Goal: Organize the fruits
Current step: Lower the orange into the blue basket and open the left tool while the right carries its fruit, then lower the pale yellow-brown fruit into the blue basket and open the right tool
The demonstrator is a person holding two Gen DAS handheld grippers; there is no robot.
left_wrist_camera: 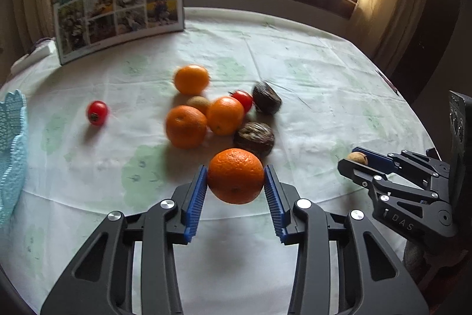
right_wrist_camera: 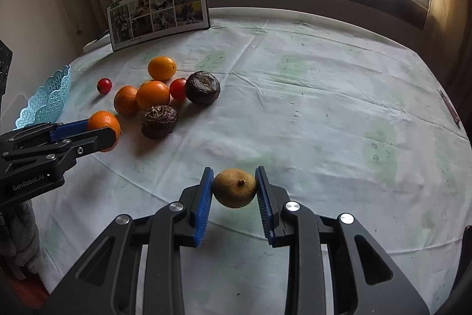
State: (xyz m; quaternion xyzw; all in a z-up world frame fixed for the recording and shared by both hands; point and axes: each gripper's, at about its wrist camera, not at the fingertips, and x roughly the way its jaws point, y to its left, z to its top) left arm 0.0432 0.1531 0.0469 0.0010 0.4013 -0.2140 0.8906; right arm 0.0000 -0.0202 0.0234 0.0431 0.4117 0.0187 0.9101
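Observation:
My left gripper (left_wrist_camera: 236, 169) is shut on an orange (left_wrist_camera: 236, 179), held just above the tablecloth (left_wrist_camera: 309, 73). The right wrist view shows the same gripper (right_wrist_camera: 101, 130) and orange (right_wrist_camera: 103, 120) at the left. My right gripper (right_wrist_camera: 234, 176) is shut on a small yellow-brown fruit (right_wrist_camera: 234, 188), which is also lifted. In the left wrist view it (left_wrist_camera: 351, 157) sits at the far right. Behind lies a pile of three oranges (left_wrist_camera: 185, 126), a kiwi (left_wrist_camera: 198, 103), a tomato (left_wrist_camera: 243, 99) and two dark wrinkled fruits (left_wrist_camera: 254, 138). A second tomato (left_wrist_camera: 97, 112) lies apart to the left.
A light blue lattice basket (left_wrist_camera: 11, 143) (right_wrist_camera: 47, 99) stands at the table's left edge. A photo calendar (left_wrist_camera: 118, 14) stands at the back left under the window. A thin pencil-like object (right_wrist_camera: 448, 105) lies near the right edge.

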